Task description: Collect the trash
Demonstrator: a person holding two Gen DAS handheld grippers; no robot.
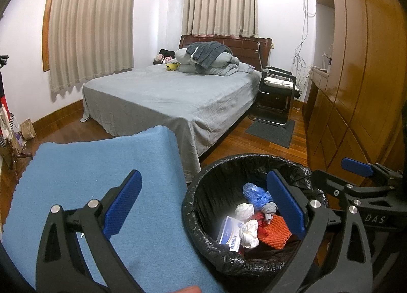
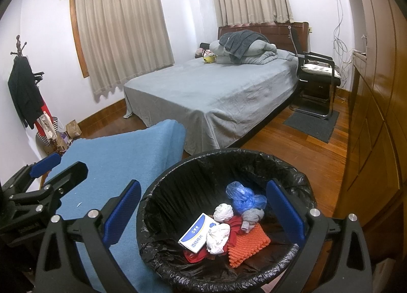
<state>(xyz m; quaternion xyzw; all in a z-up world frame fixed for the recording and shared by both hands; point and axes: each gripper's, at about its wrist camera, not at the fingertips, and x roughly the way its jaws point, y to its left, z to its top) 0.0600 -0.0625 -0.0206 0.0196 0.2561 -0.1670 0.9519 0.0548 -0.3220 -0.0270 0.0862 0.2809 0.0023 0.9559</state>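
Inside the black-lined bin (image 2: 162, 191), red cloth (image 2: 235, 226) lies half-buried; both tools gape empty.

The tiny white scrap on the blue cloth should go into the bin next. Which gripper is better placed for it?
Probably left. The left gripper is open over the blue cloth, with the white scrap close to its finger; the right gripper, open too, hangs over the bin.

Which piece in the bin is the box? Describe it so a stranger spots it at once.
Find the black-lined bin beside the blue cloth. Among the trash at its bottom, the box lies nearest the cloth. It alone is flat, white and blue, with printed writing.
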